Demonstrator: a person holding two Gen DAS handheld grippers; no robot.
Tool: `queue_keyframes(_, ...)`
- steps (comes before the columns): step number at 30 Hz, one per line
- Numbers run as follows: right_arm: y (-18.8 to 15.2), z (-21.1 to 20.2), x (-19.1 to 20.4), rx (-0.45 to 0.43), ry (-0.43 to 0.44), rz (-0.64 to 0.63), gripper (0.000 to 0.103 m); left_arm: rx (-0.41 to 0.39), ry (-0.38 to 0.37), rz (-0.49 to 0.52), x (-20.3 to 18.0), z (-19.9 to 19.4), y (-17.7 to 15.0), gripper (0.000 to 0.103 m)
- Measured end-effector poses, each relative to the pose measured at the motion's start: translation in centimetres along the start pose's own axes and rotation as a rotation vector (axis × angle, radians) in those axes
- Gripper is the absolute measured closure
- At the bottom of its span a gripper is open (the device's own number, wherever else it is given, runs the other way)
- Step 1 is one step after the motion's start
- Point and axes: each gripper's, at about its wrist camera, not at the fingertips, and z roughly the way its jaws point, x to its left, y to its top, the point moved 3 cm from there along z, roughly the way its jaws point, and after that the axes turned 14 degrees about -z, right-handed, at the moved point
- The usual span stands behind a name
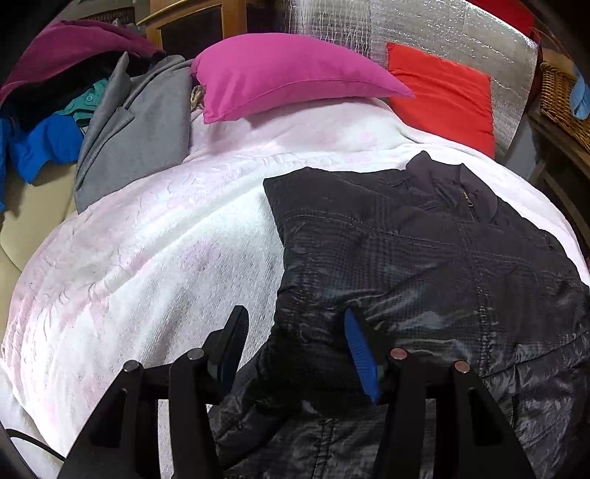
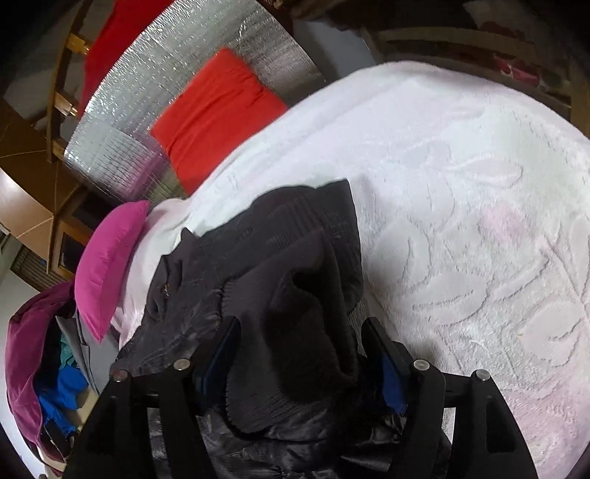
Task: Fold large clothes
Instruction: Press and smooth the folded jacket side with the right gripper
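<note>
A black quilted jacket (image 1: 424,258) lies spread on the white blanket (image 1: 166,239), collar toward the far side. My left gripper (image 1: 294,313) hangs over the jacket's left edge with its jaws apart. One finger stands over the blanket and the blue-padded finger (image 1: 359,353) over the jacket, with puffy fabric bulging loosely between them. In the right wrist view the jacket (image 2: 191,294) is bunched, and its dark ribbed knit cuff (image 2: 295,331) lies heaped between the spread fingers of my right gripper (image 2: 302,320). The pads do not visibly press on it.
A pink pillow (image 1: 280,77) and a red cushion (image 1: 442,95) lie at the head of the bed against a silver foil panel (image 1: 442,25). A pile of grey, blue and maroon clothes (image 1: 121,110) sits at the far left. A wicker basket (image 1: 560,99) stands at the right.
</note>
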Motion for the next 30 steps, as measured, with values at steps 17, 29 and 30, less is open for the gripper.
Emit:
queue_keyframes(17,-1.0,0.9,-0.3,0.033,0.015,-0.009,0.030,0.256,-0.288,-0.198,1.8,3.4,0.9,0.041)
queue_keyframes(29,-0.5,-1.5,3.0,-0.079,0.011,-0.132,0.059,0.057,-0.268,-0.146,0.8,-0.2,1.7,0.087)
queue_keyframes(30,-0.5,-1.4,3.0,-0.077,0.010,-0.131,0.059,0.052,-0.275,-0.154,1.0,-0.4,1.8,0.087)
